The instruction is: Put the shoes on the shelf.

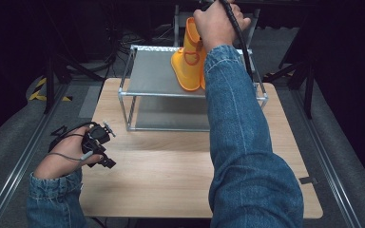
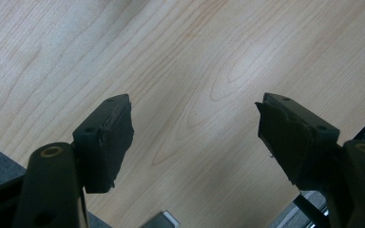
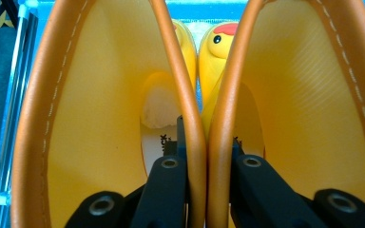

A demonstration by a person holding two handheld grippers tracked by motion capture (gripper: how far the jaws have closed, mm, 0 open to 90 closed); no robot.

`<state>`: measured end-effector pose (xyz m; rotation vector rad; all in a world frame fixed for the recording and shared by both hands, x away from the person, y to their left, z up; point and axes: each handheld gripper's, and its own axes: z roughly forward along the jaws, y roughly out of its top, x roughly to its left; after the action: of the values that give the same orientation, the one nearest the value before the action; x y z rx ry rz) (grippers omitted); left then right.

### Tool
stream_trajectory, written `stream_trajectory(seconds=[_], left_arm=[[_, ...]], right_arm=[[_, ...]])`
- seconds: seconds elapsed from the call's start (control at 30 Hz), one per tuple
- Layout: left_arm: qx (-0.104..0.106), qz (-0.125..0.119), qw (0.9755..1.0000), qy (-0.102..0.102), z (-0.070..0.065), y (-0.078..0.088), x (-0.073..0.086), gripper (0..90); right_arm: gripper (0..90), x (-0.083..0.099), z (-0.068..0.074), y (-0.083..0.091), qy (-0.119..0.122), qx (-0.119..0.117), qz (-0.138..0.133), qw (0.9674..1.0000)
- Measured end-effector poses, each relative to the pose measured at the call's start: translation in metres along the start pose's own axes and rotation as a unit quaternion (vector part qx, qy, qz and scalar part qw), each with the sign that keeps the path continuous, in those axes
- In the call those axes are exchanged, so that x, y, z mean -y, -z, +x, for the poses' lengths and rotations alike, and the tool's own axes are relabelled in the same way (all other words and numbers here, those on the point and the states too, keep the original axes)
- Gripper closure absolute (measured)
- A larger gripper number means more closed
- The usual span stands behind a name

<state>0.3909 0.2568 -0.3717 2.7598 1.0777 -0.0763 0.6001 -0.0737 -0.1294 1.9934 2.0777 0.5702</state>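
Observation:
A pair of yellow rubber boots (image 1: 186, 66) with orange rims stands on the top shelf of a metal rack (image 1: 171, 94). My right hand (image 1: 216, 23) reaches over their tops. In the right gripper view, the right gripper (image 3: 207, 137) is shut on the two touching inner walls of the left boot (image 3: 95, 118) and the right boot (image 3: 304, 109), one jaw inside each. Duck faces (image 3: 218, 40) show on the toes. The left gripper (image 1: 108, 146) rests low over the wooden table (image 1: 171, 166) at the left, open (image 2: 195, 104) with only bare wood between its jaws.
The rack has a lower shelf (image 1: 171, 116) and thin grey posts, and stands at the back of the table. A cable (image 1: 240, 33) trails from the right hand over the rack. Dark stands and floor rails surround the table.

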Motion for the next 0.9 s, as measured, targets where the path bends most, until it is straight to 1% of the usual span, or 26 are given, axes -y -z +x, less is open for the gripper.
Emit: stream_trajectory(seconds=[0.1, 0.23, 0.27, 0.3, 0.33, 0.37, 0.4, 0.43, 0.47, 0.53, 0.6, 0.67, 0.7, 0.77, 0.83, 0.87, 0.9], left_arm=[[0.000, 0.000, 1.0000, 0.000, 0.000, 0.000, 0.000, 28.2], [-0.001, -0.001, 1.0000, -0.003, 0.000, 0.000, 0.000, 28.2], [-0.004, -0.001, 1.0000, -0.006, 0.000, 0.000, -0.001, 28.2], [-0.003, -0.001, 1.0000, -0.004, 0.000, 0.000, 0.000, 28.2], [-0.001, -0.001, 1.0000, 0.000, 0.000, 0.000, 0.000, 28.2], [-0.001, 0.001, 1.0000, 0.000, 0.000, 0.000, 0.000, 28.2], [-0.005, 0.002, 1.0000, -0.003, 0.000, 0.000, 0.000, 28.2], [-0.005, 0.002, 1.0000, -0.003, 0.000, 0.000, 0.000, 28.2], [-0.006, 0.003, 1.0000, -0.004, 0.000, -0.001, -0.001, 28.2], [-0.003, 0.004, 1.0000, -0.006, 0.000, -0.001, -0.002, 28.2], [-0.002, 0.002, 1.0000, -0.008, 0.000, -0.001, -0.001, 28.2], [-0.002, 0.002, 1.0000, -0.003, 0.001, 0.000, 0.000, 28.2], [-0.001, 0.001, 1.0000, 0.001, 0.002, 0.000, 0.001, 28.2], [-0.009, 0.002, 1.0000, -0.003, 0.003, 0.000, 0.001, 28.2], [-0.005, 0.002, 1.0000, -0.001, 0.003, -0.001, 0.001, 28.2], [-0.005, 0.001, 1.0000, 0.000, 0.002, -0.001, 0.001, 28.2], [0.000, 0.002, 1.0000, 0.001, 0.002, -0.001, 0.000, 28.2]], right_arm=[[83.9, 0.000, -0.001, -0.001, 0.003, 0.000, 0.001, 1.0000], [72.9, 0.000, -0.002, -0.002, 0.003, -0.003, -0.002, 1.0000], [68.4, 0.000, -0.003, -0.002, 0.003, -0.004, -0.004, 1.0000], [64.5, 0.000, -0.004, -0.002, 0.005, -0.005, -0.010, 0.9999], [61.6, 0.001, -0.005, -0.002, 0.007, -0.007, -0.029, 0.9995], [60.3, 0.001, -0.005, 0.000, 0.006, -0.007, -0.042, 0.9991], [56.9, 0.001, -0.006, 0.003, 0.001, -0.013, -0.043, 0.9990], [56.9, 0.001, -0.006, 0.003, 0.001, -0.013, -0.043, 0.9990], [54.8, 0.001, -0.006, 0.004, -0.002, -0.017, -0.044, 0.9989], [53.5, 0.001, -0.006, 0.009, 0.000, -0.017, -0.055, 0.9984], [51.1, 0.002, -0.005, 0.018, 0.007, -0.022, -0.073, 0.9970], [51.1, 0.002, -0.005, 0.024, 0.020, -0.020, -0.095, 0.9951], [51.1, 0.003, -0.005, 0.028, 0.027, -0.023, -0.101, 0.9942], [51.1, 0.005, -0.006, 0.037, 0.036, -0.037, -0.108, 0.9928], [51.1, 0.007, -0.007, 0.045, 0.048, -0.044, -0.113, 0.9915], [51.1, 0.010, -0.008, 0.051, 0.060, -0.049, -0.112, 0.9906], [51.1, 0.012, -0.008, 0.054, 0.067, -0.055, -0.116, 0.9894]])
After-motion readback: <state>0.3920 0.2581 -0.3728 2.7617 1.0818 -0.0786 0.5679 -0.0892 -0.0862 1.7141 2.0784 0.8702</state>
